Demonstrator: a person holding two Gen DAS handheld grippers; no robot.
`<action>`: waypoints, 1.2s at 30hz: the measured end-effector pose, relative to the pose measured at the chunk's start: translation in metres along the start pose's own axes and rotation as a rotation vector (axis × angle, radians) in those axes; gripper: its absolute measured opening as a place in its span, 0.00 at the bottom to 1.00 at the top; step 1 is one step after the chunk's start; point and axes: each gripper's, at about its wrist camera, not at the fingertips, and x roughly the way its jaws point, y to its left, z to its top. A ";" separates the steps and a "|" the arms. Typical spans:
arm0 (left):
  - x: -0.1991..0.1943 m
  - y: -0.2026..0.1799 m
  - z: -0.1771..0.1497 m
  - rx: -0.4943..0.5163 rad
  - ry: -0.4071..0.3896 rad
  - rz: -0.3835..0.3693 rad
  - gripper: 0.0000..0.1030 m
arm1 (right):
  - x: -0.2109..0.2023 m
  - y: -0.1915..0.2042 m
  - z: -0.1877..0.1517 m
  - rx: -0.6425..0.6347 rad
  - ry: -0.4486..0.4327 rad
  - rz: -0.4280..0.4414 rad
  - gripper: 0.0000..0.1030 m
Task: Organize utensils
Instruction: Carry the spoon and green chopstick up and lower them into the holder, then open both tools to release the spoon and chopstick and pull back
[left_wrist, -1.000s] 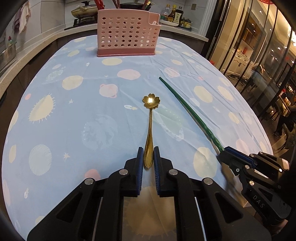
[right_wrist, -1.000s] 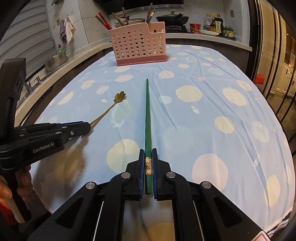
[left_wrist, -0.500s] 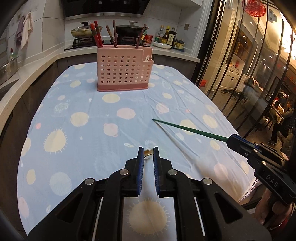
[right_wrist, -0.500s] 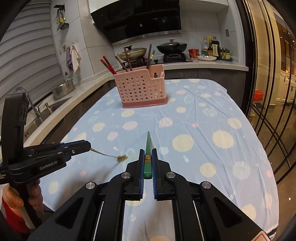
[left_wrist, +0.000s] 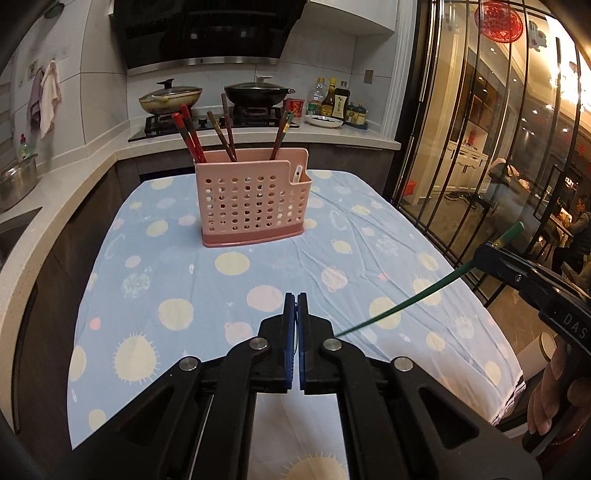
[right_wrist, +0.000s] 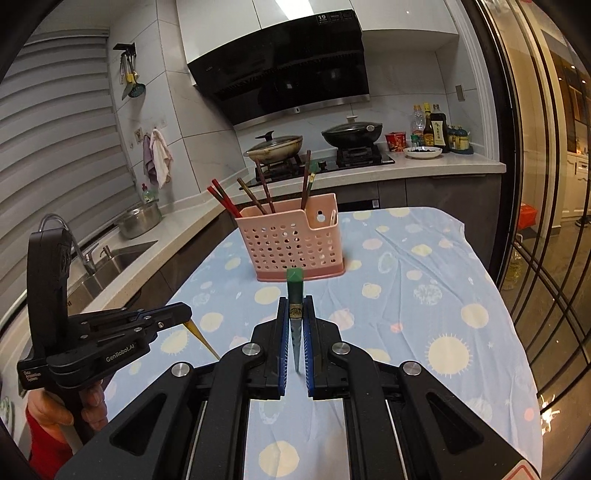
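Green chopstick (right_wrist: 295, 314) clamped in right gripper (right_wrist: 295, 332); gold spoon handle (right_wrist: 201, 338) pinched in left gripper (left_wrist: 295, 306); pink caddy (left_wrist: 255, 199) near bench far edge.

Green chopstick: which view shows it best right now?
The left wrist view: the green chopstick runs side-on from the right gripper, its length visible. The right wrist view shows that chopstick foreshortened, nearly end-on, clamped between the gripper's pads.
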 end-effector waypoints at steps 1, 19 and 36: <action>-0.001 -0.001 0.005 0.003 -0.007 0.001 0.01 | 0.001 0.000 0.005 -0.002 -0.006 0.004 0.06; 0.009 0.028 0.154 0.035 -0.166 0.025 0.01 | 0.058 0.004 0.162 -0.057 -0.183 0.001 0.06; 0.090 0.077 0.228 0.009 -0.122 0.101 0.01 | 0.181 0.003 0.234 -0.088 -0.152 -0.065 0.06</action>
